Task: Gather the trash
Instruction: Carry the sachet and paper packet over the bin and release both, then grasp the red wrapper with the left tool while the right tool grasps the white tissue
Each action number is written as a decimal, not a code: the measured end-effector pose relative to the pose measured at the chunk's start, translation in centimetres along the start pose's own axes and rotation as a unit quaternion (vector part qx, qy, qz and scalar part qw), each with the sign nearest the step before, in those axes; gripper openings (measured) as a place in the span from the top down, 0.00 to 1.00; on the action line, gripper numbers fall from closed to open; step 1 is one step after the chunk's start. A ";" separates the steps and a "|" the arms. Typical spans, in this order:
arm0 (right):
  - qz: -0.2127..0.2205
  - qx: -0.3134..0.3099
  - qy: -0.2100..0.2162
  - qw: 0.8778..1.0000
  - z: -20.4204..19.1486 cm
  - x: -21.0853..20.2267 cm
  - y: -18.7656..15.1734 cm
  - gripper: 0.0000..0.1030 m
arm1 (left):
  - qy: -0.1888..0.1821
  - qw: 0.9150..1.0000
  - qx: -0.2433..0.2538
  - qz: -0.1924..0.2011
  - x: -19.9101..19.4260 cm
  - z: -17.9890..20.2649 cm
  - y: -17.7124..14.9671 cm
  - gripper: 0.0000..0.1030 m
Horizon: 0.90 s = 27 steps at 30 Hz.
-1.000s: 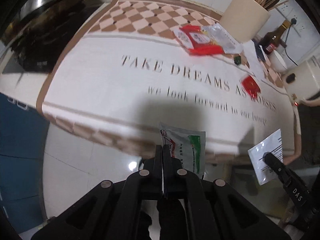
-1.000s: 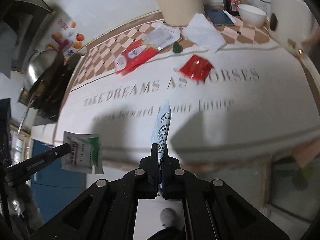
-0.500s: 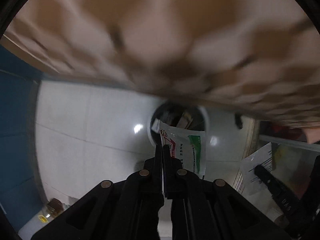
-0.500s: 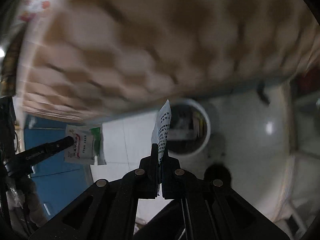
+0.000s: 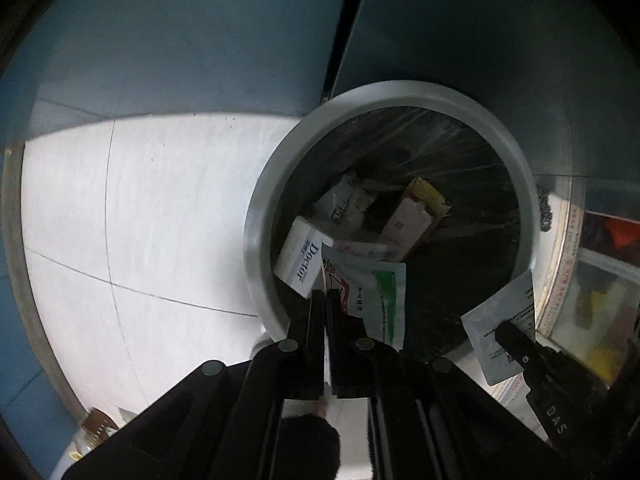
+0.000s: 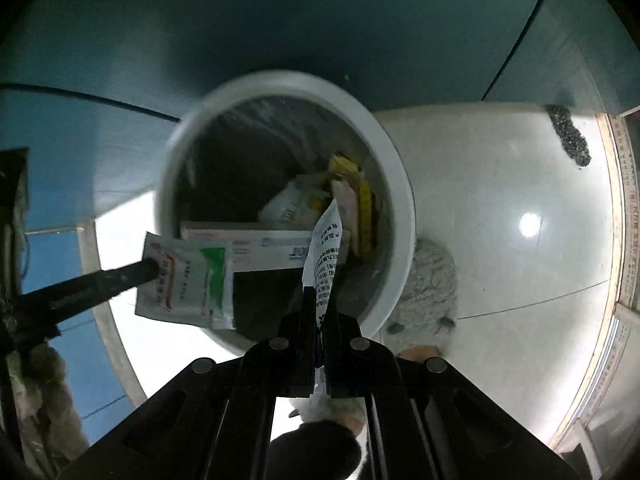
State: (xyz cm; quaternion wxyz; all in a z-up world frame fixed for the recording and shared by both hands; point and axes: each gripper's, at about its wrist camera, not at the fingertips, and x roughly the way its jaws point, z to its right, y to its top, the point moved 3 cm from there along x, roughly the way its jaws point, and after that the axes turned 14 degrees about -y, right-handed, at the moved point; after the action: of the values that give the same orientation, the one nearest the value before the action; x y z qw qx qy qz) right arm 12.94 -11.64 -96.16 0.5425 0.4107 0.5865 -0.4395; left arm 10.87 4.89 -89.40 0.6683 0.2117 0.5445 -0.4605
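Note:
A round white trash bin (image 5: 256, 240) with a dark liner stands on the floor and holds several wrappers and boxes. My left gripper (image 5: 325, 294) is shut on a white sachet with red and green print (image 5: 372, 292), which hangs over the bin's near side. My right gripper (image 6: 320, 292) is shut on a thin white sachet with black text (image 6: 326, 248), also above the bin's (image 6: 400, 208) opening. In the right wrist view the left gripper (image 6: 148, 268) and its sachet (image 6: 192, 284) show at the left. In the left wrist view the right gripper (image 5: 508, 330) and its sachet (image 5: 500, 316) show at the lower right.
Inside the bin lie a white box marked "Doctor" (image 5: 302, 258) and a yellow wrapper (image 5: 430, 196). Blue cabinet panels (image 5: 180, 40) rise behind the bin. A white tiled floor (image 5: 140, 220) surrounds it. A grey mop head (image 6: 430, 284) rests against the bin's right side.
Both grippers have dropped from above the tablecloth to just over the bin and now point steeply down. Each still holds its sachet.

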 end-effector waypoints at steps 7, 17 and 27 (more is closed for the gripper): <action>0.004 -0.011 -0.034 0.999 -0.2 0.5 0.2 0.50 | 0.035 0.999 0.016 0.021 -1.7 -0.6 -0.9 0.59; 0.035 -0.017 -0.086 0.996 -0.8 -4.3 -0.8 0.00 | 0.080 0.996 0.020 0.032 -6.8 -1.5 -5.6 0.01; 0.063 -0.031 -0.093 0.993 -1.9 -19.0 -5.4 0.00 | 0.081 0.991 0.043 0.094 -22.0 2.5 -12.0 0.01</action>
State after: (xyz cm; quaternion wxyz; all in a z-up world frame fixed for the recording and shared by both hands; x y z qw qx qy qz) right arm 8.69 -11.42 -76.75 0.6339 0.3873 0.5197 -0.4219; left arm 2.45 5.57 -65.73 0.6526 0.3275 0.5543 -0.3995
